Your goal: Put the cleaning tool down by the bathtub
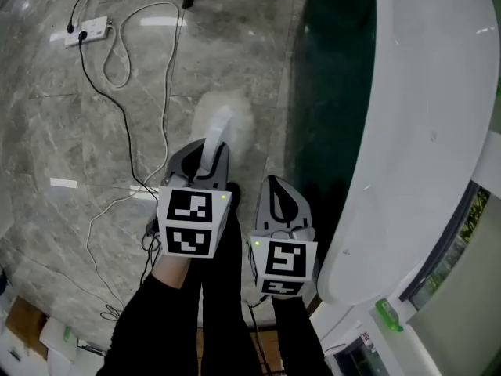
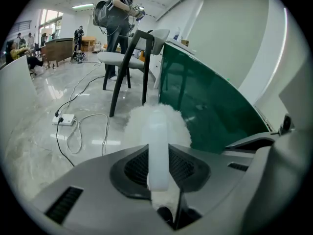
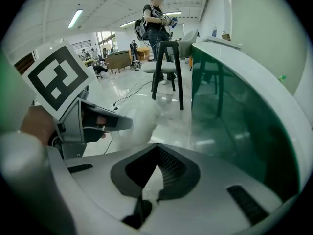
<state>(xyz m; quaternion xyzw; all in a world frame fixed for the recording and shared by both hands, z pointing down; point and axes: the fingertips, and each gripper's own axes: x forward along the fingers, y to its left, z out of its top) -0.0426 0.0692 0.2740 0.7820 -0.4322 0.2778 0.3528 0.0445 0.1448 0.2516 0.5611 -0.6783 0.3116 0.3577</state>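
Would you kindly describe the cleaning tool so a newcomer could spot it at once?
Start at the big white bathtub with its dark green side. Beside it, above the grey floor, the left tool grips a white plastic handle. That handle ends in a fluffy white duster, the only fuzzy thing here, unlike the flat power strip.

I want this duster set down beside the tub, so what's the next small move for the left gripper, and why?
Probably lower the left gripper toward the floor beside the bathtub without opening yet: its jaws clamp the duster by the handle, and the head seems not yet down on the tiles.
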